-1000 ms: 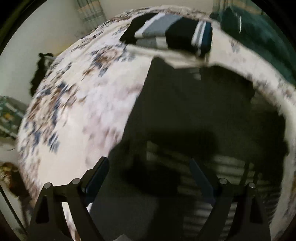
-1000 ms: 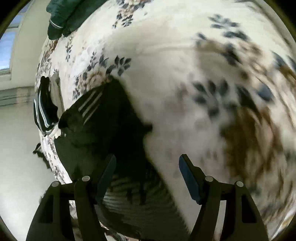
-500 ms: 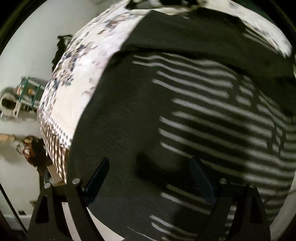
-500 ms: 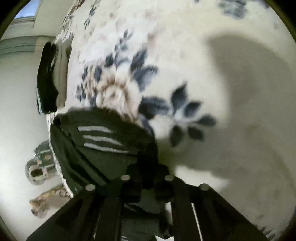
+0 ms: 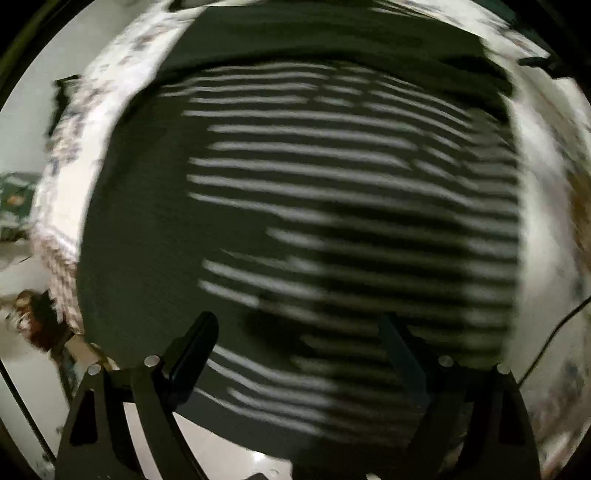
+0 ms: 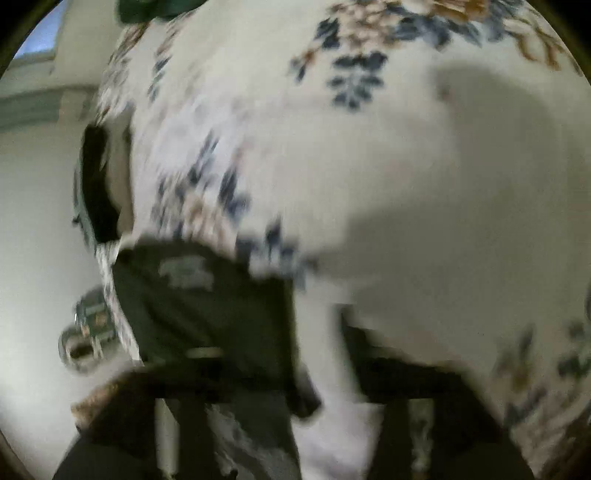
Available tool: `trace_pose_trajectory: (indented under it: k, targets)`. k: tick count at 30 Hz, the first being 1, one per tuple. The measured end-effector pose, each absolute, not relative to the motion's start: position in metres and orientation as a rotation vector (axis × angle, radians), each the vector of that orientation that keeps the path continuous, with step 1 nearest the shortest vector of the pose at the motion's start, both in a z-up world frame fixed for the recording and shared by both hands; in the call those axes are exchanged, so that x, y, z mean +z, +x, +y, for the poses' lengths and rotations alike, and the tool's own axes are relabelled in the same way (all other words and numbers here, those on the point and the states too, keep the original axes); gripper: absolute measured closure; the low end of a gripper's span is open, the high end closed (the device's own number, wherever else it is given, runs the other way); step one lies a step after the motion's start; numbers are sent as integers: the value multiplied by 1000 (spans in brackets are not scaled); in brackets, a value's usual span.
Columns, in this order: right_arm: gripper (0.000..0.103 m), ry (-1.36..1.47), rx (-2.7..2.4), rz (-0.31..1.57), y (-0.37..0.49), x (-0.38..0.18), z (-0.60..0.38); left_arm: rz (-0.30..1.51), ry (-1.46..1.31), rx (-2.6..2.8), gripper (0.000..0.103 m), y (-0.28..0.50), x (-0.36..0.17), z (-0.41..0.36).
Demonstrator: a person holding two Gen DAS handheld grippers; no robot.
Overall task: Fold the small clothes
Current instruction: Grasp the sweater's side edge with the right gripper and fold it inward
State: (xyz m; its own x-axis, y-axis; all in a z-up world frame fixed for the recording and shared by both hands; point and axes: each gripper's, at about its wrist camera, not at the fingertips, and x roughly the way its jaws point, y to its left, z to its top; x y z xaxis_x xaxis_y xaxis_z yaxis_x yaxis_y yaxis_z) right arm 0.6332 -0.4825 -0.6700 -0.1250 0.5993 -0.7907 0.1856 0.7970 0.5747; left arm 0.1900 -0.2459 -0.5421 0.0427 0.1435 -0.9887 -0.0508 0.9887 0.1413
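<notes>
Left tongs (image 5: 295,354) hung wide open over the dark striped garment (image 5: 332,206), both fingers spread well apart and gripping nothing. That garment lay spread across the floral bedspread (image 5: 546,206) and filled nearly the whole left wrist view, its pale stripes running crosswise and its plain dark part reaching toward the left edge of the bed. Over on the other side, the right tongs (image 6: 314,369) were badly smeared by motion blur. A dark fold of the garment (image 6: 207,306) sat right at the fingers near the bed's left edge, but I could not tell whether the jaws were pinched on it or merely beside it. A folded dark item (image 6: 96,188) rested further along that same edge of the bedspread (image 6: 369,166), and a scrap of dark green fabric (image 6: 155,7) showed at the far top.

By my reading, a fold was under way, with the right side carrying a corner while the left hovered ready to pin or grab. Trouble could have come from that right-hand hold: if it had only a thin pinch of cloth, a quick pull might have let the corner slip and drop in a heap. With the left tongs empty, the spread body could have dragged toward the bed's edge, skewing the stripes and spoiling the crease.
</notes>
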Motion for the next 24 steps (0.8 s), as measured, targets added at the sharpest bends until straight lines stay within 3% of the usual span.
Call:
trace_pose_trajectory:
  k: [5, 10, 11, 12, 13, 15, 16, 23, 24]
  targets:
    - [36, 610, 440, 1775, 555, -651, -508, 1607, 138, -58, 14, 148, -551, -312]
    - [36, 622, 391, 1813, 500, -651, -541, 1707, 257, -165, 15, 118, -602, -368]
    - [36, 634, 383, 1809, 497, -653, -542, 1704, 289, -165, 18, 115, -610, -373]
    - [36, 656, 385, 1806, 497, -658, -544, 1671, 291, -174, 36, 113, -610, -375]
    - [36, 685, 386, 1797, 502, -662, -544, 1646, 275, -177, 46, 114, -606, -372]
    - [36, 716, 396, 1767, 522, -671, -538, 1610, 217, -184, 90, 116, -592, -364]
    - [36, 723, 409, 1748, 538, -677, -528, 1594, 212, -179, 97, 117, -585, -361]
    - [36, 786, 480, 1771, 622, -731, -452, 1516, 130, -176, 97, 123, -534, -330]
    - [40, 796, 494, 1778, 627, -735, -441, 1513, 116, -174, 97, 121, -529, -327]
